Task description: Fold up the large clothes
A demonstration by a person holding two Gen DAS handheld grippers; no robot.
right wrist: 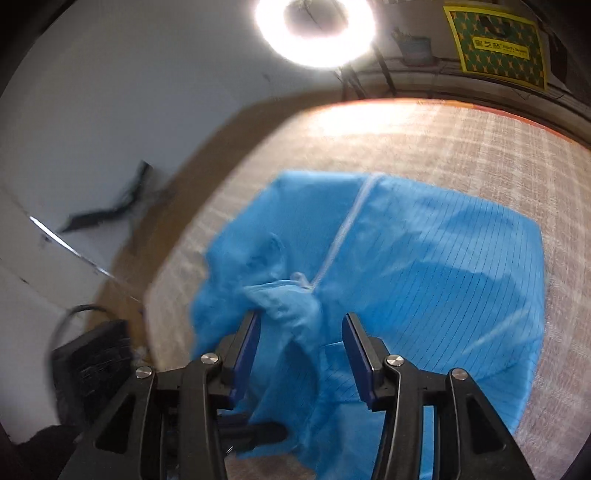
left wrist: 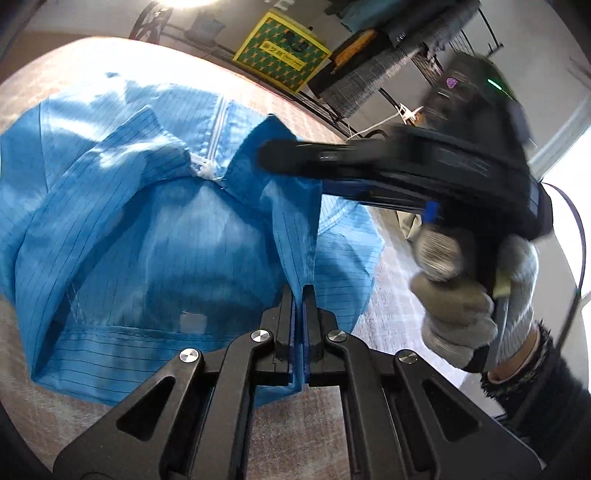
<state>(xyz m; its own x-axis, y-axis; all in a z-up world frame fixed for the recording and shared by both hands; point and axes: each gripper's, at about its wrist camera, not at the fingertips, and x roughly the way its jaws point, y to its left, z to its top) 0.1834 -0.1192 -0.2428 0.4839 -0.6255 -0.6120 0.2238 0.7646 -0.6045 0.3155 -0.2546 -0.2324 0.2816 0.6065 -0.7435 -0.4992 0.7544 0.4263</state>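
Blue striped garment [left wrist: 140, 229], with its white zipper [left wrist: 207, 168] facing up, lies spread on the pinkish woven worktop [left wrist: 391, 295]; in the left wrist view it fills the picture from nine o'clock to the centre. Your left tool [left wrist: 299, 295] is clenched on a fold of that cloth: a ridge of fabric runs up from the pressed-together pads toward twelve o'clock, pulled taut and raised off the rest of the garment. At three o'clock in the same view your gloved right hand [left wrist: 465, 295] grips the handle of the right tool [right wrist: 301, 321], whose black fingers reach across to the collar area near the zipper's end. In the right wrist view the right tool stands released, its blue pads [right wrist: 356, 350] apart, with bunched cloth rising between them but not pressed by either pad. A ring light [right wrist: 314, 29] glares at twelve o'clock, and a yellow-and-green box [right wrist: 495, 44] sits at one o'clock beyond the worktop's far edge.
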